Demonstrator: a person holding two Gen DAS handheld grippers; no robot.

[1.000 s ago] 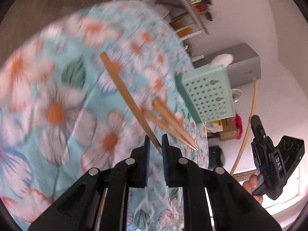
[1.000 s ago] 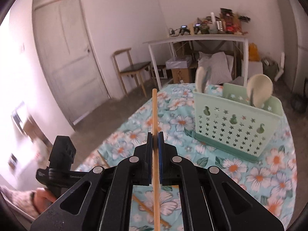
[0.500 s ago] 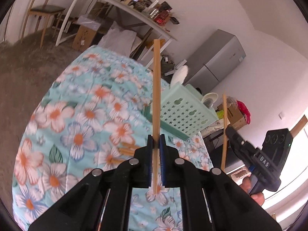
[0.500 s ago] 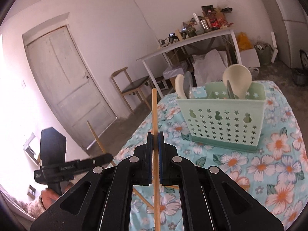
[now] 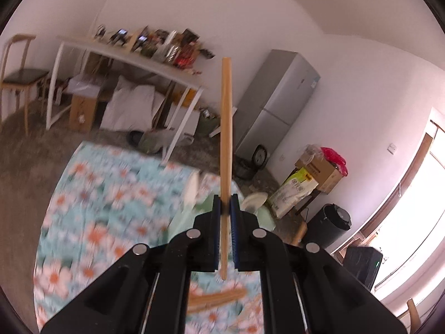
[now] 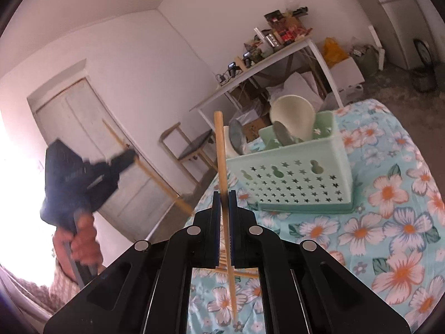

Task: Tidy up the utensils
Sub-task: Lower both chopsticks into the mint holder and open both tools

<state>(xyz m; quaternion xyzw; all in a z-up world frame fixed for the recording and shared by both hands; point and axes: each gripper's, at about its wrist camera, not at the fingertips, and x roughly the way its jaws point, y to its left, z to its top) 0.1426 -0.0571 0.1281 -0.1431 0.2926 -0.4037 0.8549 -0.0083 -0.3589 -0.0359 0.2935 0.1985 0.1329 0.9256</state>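
My left gripper (image 5: 225, 206) is shut on a wooden chopstick (image 5: 225, 128) that stands upright, high above the floral tablecloth (image 5: 97, 194). In the right wrist view that same left gripper (image 6: 129, 156) hangs off the table's left side with its chopstick (image 6: 155, 179) slanting. My right gripper (image 6: 224, 194) is shut on a second chopstick (image 6: 221, 156). The mint star-punched basket (image 6: 292, 178) stands just ahead to the right, holding a cream spoon (image 6: 292, 118) and metal spoons (image 6: 281, 136). Loose chopsticks (image 5: 219, 296) lie on the cloth beneath the grippers.
A white desk (image 5: 133, 55) with clutter stands against the far wall, with a chair (image 5: 19, 78) to its left and a grey fridge (image 5: 275, 103) to its right. Cardboard boxes (image 5: 314, 172) and a black bin (image 5: 331, 222) sit on the floor. A hand (image 6: 83, 239) grips the left handle.
The left gripper closed on a chopstick on the cloth, lifted it well up and rolled it upright. The right gripper slid sideways toward the basket with its chopstick.
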